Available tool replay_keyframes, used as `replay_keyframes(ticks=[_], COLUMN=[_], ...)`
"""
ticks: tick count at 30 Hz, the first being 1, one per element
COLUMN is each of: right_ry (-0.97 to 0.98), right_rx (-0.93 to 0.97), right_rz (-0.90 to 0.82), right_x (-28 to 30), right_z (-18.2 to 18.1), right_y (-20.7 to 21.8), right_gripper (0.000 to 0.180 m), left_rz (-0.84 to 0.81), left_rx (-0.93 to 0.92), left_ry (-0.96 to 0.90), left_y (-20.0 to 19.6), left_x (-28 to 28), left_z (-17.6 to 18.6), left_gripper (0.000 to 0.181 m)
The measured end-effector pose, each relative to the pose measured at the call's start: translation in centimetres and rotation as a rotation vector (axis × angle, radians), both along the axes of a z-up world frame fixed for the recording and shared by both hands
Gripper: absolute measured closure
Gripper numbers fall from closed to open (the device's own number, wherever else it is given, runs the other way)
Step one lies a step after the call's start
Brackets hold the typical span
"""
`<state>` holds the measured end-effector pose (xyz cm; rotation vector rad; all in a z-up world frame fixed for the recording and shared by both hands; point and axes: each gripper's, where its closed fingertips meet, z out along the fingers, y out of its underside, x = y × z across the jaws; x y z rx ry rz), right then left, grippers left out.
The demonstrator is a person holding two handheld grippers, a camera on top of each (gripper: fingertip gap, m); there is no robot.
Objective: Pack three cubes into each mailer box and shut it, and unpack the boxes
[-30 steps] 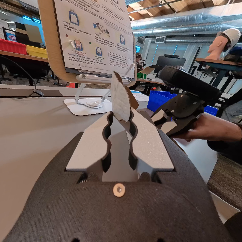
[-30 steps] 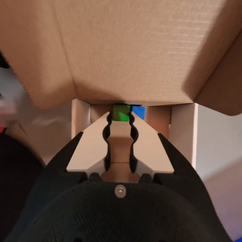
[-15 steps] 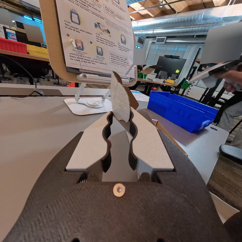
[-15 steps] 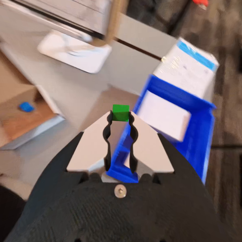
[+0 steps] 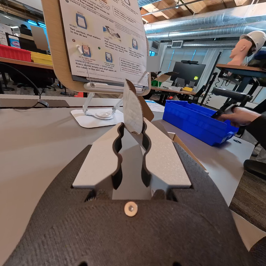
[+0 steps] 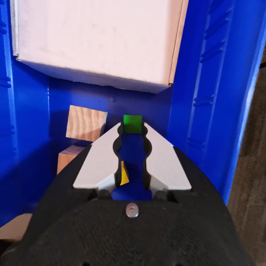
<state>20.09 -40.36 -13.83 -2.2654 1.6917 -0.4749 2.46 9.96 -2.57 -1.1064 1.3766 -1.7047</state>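
Pinching a green cube [image 6: 132, 124] at its fingertips, the right hand-held gripper [image 6: 132, 126] hangs inside a blue bin [image 6: 201, 100], wooden cubes [image 6: 85, 122] to its left, a shut white mailer box [image 6: 93, 40] beyond. Left hand-held gripper [image 5: 133, 127] clamps an open mailer's flap [image 5: 132, 113] above the desk [image 5: 36, 136].

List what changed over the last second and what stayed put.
The right gripper carried the green cube out of the open mailer box, across the table and down into the blue bin, where it hangs beside two wooden cubes; it has not let go. The left gripper stayed clamped on the box's cardboard flap, unmoved.
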Motion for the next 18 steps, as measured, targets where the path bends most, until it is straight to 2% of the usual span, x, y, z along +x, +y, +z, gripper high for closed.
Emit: replay_keyframes(ticks=[4, 8, 12, 14, 18], right_ry=[-0.042, -0.223, -0.369, -0.346, -0.266], right_rx=[0.001, 0.113, 0.291, 0.355, 0.352], right_rz=[-0.005, 0.079, 0.382, 0.575, 0.853], right_x=[-0.3, -0.5, -3.3, -5.9, -10.0], right_z=[2.2, 9.2, 15.2, 15.3, 12.3], right_y=[-0.2, 3.8, 14.9, 21.5, 31.3], right_gripper=[0.145, 0.138, 0.142, 0.142, 0.144], left_rz=[-0.001, 0.000, 0.002, 0.000, -0.006], left_rx=[-0.002, 0.001, 0.003, 0.006, 0.010], left_ry=[0.001, -0.003, -0.007, -0.008, -0.011], left_y=[0.0, 0.0, -0.1, -0.1, -0.2], left_x=[0.0, 0.0, 0.0, 0.0, -0.2], left_z=[0.0, 0.0, 0.0, 0.0, 0.1], left_gripper=[0.159, 0.159, 0.158, 0.158, 0.159])
